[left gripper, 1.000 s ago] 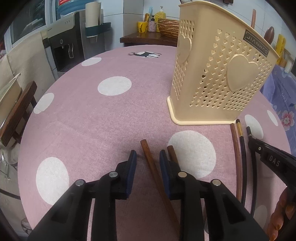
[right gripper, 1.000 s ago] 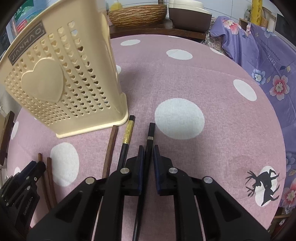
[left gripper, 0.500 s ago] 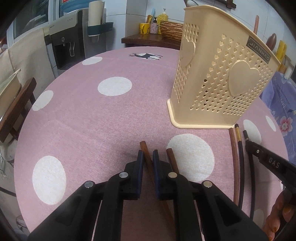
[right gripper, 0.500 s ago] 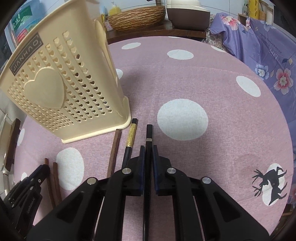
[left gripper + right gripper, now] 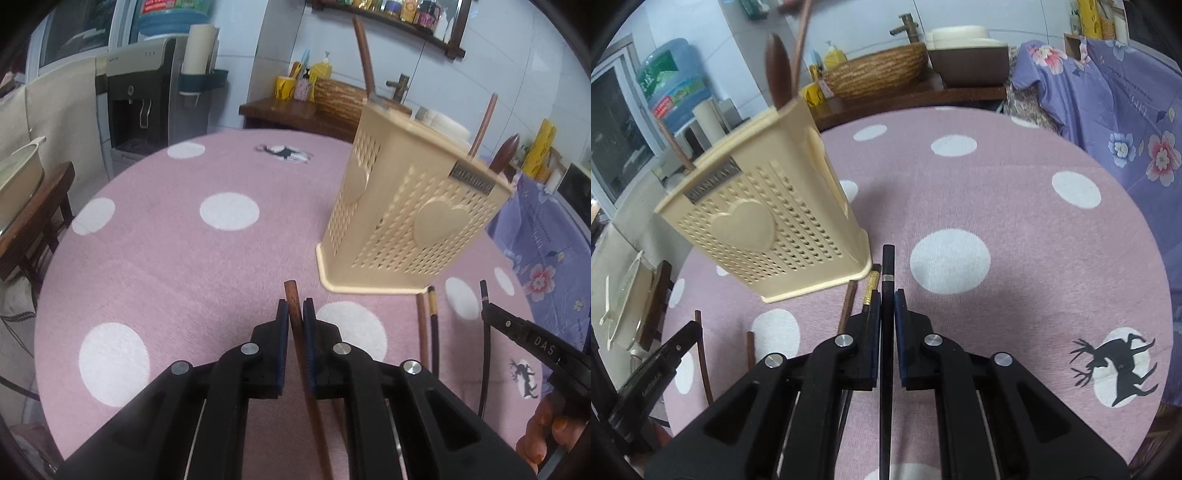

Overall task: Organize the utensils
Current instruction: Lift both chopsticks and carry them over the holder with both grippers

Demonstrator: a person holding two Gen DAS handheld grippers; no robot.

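A round worktop (image 5: 155, 266) wears a pink cloth with white dots and deer prints (image 5: 1119, 365). Beyond the worktop's far edge stands a water dispenser (image 5: 144, 92), with a woven basket (image 5: 341, 98) on a dark wooden sideboard (image 5: 291, 114) to its right. A purple floral cloth (image 5: 1126, 110) hangs beside the worktop's right edge.

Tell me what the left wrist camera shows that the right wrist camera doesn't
Left wrist only: the left gripper shut on a brown chopstick.
Right wrist only: the right gripper shut on a black chopstick.
Both: the cream utensil basket, the pink polka-dot tablecloth, and loose chopsticks by the basket's base.
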